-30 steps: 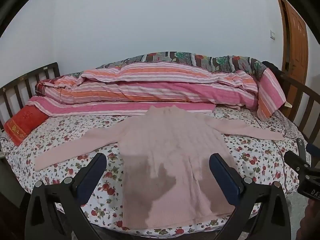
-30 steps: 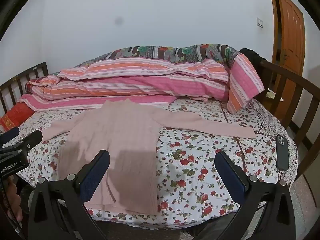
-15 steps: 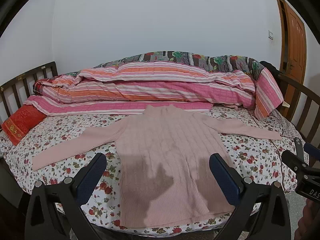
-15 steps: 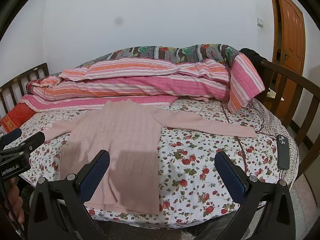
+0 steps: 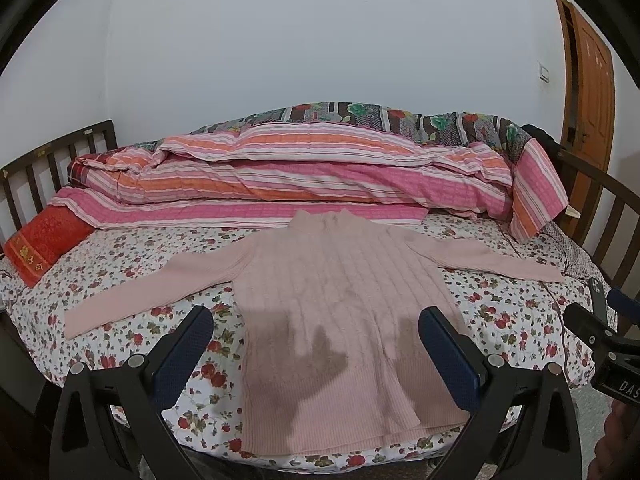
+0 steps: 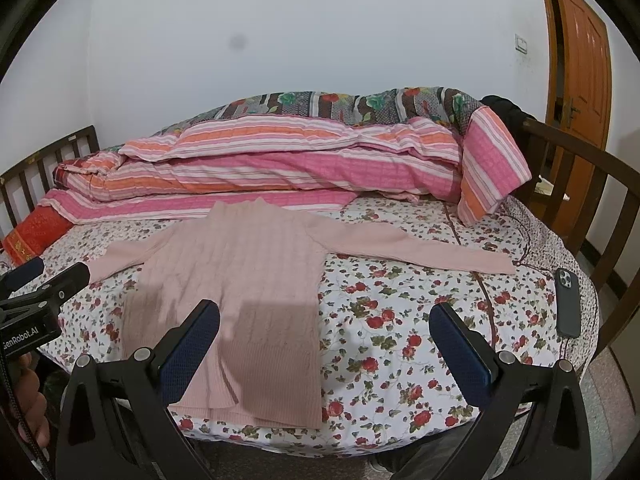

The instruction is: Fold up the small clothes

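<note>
Both claws, the left gripper (image 5: 316, 356) and right gripper (image 6: 325, 354), hang wide and empty before the flat pink sweater (image 5: 340, 304) ahead of them, folding unstarted; each likely must next reach forward for a sleeve.

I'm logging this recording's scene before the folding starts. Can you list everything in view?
sweater: one, pale pink, spread flat on the bed, both sleeves out.
bed sheet: one, white with red flowers, covering the mattress.
striped quilt: one, pink, orange and white, heaped along the far side.
patterned quilt: one, dark floral, behind the striped one.
red cushion: one, red with gold, far left by the rails.
bed frame: one, dark wood, railed at both ends.
phone: one, dark, on the bed's right edge.
door: one, orange-brown wood, right of the bed.
wall switch: one, white, beside the door.
left claw: one, black with blue pads, open above the sweater's hem.
right claw: one, same colours, open above the sheet.
</note>
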Available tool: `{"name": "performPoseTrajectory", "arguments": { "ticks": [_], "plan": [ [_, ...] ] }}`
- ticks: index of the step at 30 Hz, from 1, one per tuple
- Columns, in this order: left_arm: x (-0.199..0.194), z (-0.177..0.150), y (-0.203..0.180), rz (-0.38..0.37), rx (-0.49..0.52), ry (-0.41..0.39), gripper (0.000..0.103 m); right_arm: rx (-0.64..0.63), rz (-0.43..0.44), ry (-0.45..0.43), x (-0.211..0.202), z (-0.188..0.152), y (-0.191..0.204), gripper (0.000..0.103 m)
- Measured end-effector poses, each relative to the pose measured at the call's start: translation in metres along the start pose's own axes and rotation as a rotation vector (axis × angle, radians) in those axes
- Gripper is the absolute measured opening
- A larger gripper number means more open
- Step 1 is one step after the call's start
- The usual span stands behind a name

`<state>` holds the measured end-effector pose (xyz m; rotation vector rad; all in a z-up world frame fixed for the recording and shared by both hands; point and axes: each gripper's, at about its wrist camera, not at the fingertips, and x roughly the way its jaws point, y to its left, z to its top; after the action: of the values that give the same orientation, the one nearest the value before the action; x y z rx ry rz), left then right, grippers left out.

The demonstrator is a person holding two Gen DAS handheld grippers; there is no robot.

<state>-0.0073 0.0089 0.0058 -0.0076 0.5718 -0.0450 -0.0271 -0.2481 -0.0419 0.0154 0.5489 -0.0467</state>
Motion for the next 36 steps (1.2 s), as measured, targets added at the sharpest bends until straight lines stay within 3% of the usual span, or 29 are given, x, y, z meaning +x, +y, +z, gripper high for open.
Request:
{"name": "performPoseTrajectory", "arguments": {
  "ticks": [36],
  "plan": [
    [-0.01,0.001,0.02,0.007,-0.037,-0.017,0.103,-0.038,0.029,-0.022,-0.013,-0.001,0.024,0.102]
  ]
}}
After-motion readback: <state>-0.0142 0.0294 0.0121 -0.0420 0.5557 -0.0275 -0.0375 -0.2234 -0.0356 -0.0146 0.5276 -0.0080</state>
